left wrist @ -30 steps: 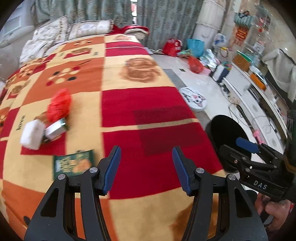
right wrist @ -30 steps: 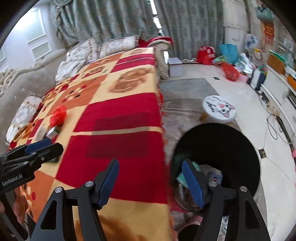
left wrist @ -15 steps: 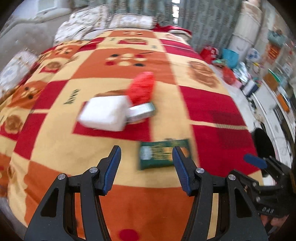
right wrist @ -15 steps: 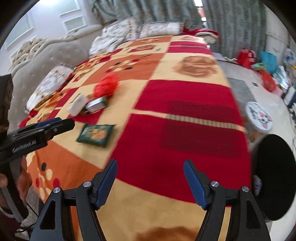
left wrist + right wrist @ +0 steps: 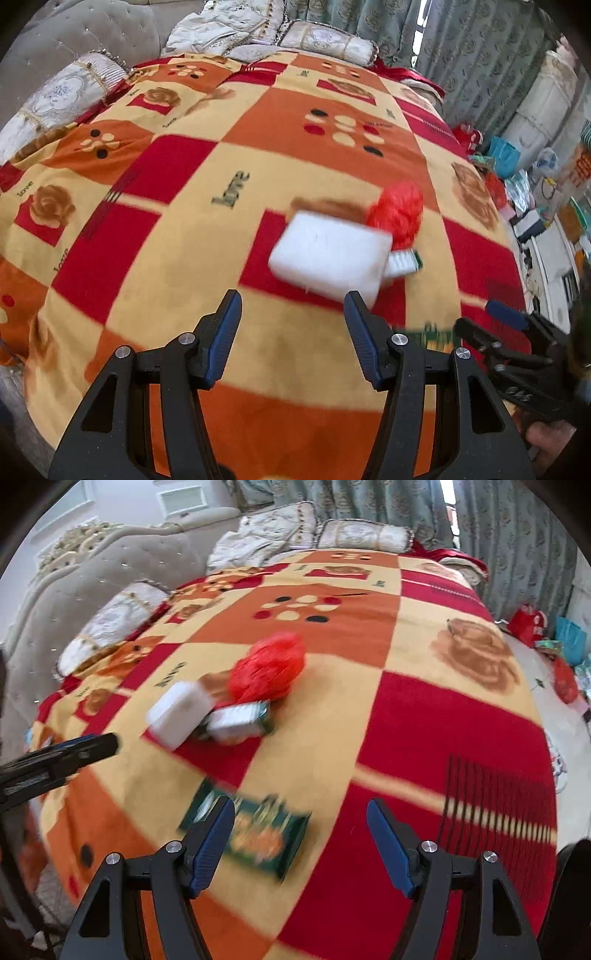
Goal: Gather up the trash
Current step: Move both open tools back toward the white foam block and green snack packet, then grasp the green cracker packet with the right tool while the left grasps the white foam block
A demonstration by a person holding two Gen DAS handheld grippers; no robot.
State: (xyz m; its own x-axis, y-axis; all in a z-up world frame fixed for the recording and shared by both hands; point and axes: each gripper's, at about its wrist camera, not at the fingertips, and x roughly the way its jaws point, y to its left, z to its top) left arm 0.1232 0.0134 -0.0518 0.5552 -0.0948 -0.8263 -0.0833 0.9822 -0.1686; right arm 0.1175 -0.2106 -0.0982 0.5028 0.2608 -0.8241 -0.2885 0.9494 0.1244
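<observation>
- Left wrist view now has the white block (image 5: 328, 258) just ahead of my left gripper (image 5: 291, 332), a little toward its right finger; a second ago that same gap framed only bare red blanket (image 5: 147, 229) with the trash far off to the left.
- Tucked against the block on its far side are the silver carton (image 5: 402, 263) and the red mesh wad (image 5: 397, 214).
- From the right wrist view, the green packet (image 5: 264, 838) lies just ahead of my right gripper (image 5: 301, 843), partly behind its left finger; a second ago the black bin sat there instead.
- Both pairs of jaws stand apart with nothing between them, and neither touches any trash.
- So I have swung both tools from the bin back to the pile; I judge a fresh pickup is next, block on the left, packet on the right.
</observation>
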